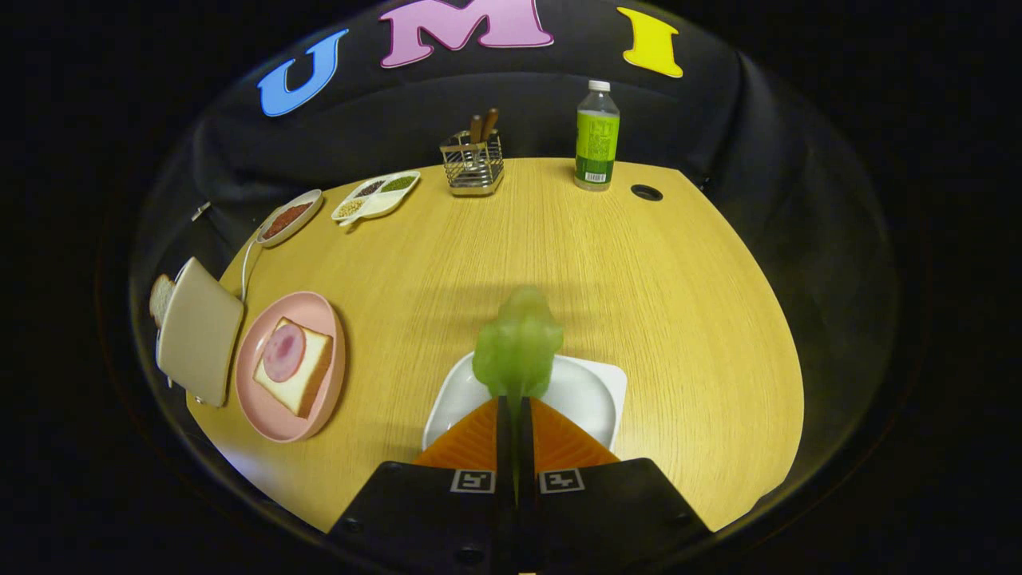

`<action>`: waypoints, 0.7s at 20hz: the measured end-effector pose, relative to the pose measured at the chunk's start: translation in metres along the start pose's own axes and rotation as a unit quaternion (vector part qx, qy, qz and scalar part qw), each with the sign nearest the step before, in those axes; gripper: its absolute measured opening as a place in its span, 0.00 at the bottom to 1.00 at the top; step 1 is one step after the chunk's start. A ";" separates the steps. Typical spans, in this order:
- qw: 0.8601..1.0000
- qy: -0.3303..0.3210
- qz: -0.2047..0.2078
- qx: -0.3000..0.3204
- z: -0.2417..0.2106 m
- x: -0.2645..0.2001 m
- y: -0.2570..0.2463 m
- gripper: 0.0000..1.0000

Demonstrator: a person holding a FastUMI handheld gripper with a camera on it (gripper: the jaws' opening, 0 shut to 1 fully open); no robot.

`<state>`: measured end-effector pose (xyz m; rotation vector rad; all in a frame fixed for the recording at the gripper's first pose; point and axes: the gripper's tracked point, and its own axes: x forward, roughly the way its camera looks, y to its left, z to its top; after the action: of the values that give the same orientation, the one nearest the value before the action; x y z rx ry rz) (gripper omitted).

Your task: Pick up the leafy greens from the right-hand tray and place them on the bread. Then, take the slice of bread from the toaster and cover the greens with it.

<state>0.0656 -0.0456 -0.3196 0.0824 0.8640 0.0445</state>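
Observation:
My gripper [515,403] is shut on the leafy greens [517,343], a pale green leaf that sticks up ahead of the fingertips, blurred. It hangs over the white tray [587,395] just beneath and beyond the fingers. Off to the left lies a pink plate [275,419] with a slice of bread [307,379] topped by a round of ham [284,352]. Further left stands the beige toaster [198,330] with another bread slice [160,298] poking out of its far side.
At the back of the wooden table stand a wire holder with utensils [473,162], a green-labelled bottle [596,137], a divided white dish of seeds [377,195] and an oval dish of red grains [288,216]. A cable hole [646,192] sits near the bottle.

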 end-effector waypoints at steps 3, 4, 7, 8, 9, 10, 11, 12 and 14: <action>1.000 -0.017 0.009 -0.004 0.016 -0.021 0.012 0.05; 1.000 -0.020 0.012 -0.006 0.019 -0.028 0.018 0.05; 0.999 -0.030 0.025 -0.009 0.030 -0.047 0.037 0.05; 0.999 -0.032 0.030 -0.012 0.033 -0.052 0.045 0.05; 0.999 -0.035 0.034 -0.016 0.036 -0.057 0.053 0.05; 0.998 -0.038 0.039 -0.022 0.039 -0.064 0.061 0.05; 0.998 -0.040 0.044 -0.029 0.042 -0.069 0.070 0.05; 0.997 -0.043 0.051 -0.036 0.044 -0.074 0.080 0.05; 0.996 -0.047 0.063 -0.046 0.050 -0.081 0.098 0.05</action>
<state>0.0503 0.0433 -0.2170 0.0531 0.7614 0.1973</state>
